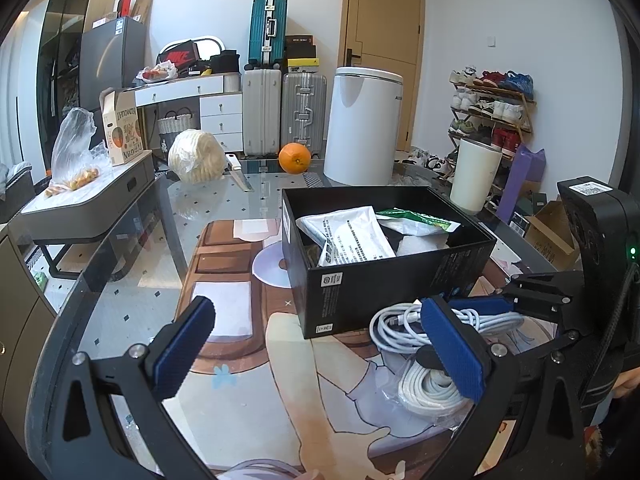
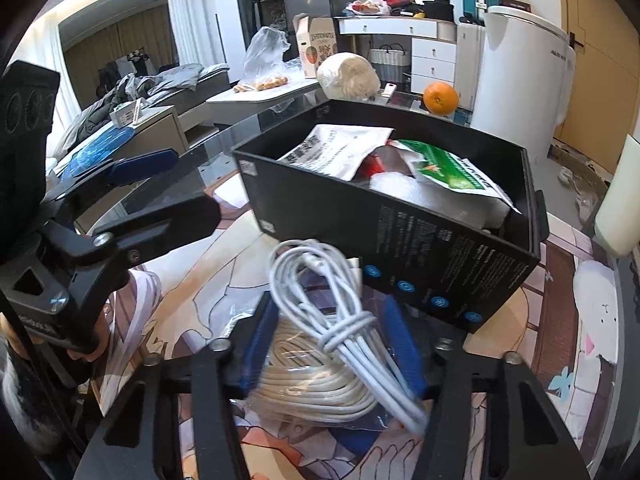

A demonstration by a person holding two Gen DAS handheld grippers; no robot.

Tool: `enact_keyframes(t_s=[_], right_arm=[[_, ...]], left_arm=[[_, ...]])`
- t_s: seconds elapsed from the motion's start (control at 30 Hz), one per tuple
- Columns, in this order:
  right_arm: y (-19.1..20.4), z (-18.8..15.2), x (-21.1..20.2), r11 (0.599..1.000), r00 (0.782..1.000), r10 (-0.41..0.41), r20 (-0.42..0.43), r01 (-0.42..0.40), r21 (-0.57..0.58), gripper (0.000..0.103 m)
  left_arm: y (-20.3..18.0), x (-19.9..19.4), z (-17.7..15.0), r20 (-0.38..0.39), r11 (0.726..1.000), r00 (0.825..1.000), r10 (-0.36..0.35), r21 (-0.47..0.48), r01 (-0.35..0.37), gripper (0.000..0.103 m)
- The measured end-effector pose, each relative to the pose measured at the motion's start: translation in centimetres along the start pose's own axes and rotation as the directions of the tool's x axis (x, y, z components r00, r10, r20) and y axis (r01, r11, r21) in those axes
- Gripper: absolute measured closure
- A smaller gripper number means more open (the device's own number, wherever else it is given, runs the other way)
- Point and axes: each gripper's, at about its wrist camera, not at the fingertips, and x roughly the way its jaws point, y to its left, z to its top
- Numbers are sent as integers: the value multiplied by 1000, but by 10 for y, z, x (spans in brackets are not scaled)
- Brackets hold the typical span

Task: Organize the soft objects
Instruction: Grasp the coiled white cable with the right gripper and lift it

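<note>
The right hand-held gripper (image 2: 332,344) has its blue pads set on either side of a tied white cable bundle (image 2: 340,312), above a bagged cream cable coil (image 2: 316,384) on the glass counter (image 1: 132,280). Both lie just beside the open black cardboard box (image 2: 420,240) of packets. The left hand-held gripper (image 1: 320,344) hangs spread wide and empty over the counter.

Cable bundle (image 2: 340,336) before the box (image 2: 400,232) (packets (image 2: 340,152) inside), orange (image 2: 440,98) behind.

An orange (image 1: 295,158) sits at the far edge of the glass table (image 1: 132,248), with a knife (image 1: 239,171) just left of it and a wrapped cabbage (image 1: 196,155) beside that. A white cylinder (image 1: 475,176) stands at the far right edge. Past the table are suitcases (image 1: 262,112), a white appliance (image 1: 362,124) and a shoe rack (image 1: 494,108).
</note>
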Motion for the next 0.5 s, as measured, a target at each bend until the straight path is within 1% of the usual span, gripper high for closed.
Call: enact_keyframes(t_s=[0.13,0.5], right_arm=[[0,-1,-2,1000,1000,-12,9,12,-15,64],[-3,-2,-15,999,999,-22,33,22,-27,70]], left_arm=[[0,0,0,1,1000,1000,-1,-3,1,0],[1,1,-1,-2,1000,1000,-3,-12,3,0]])
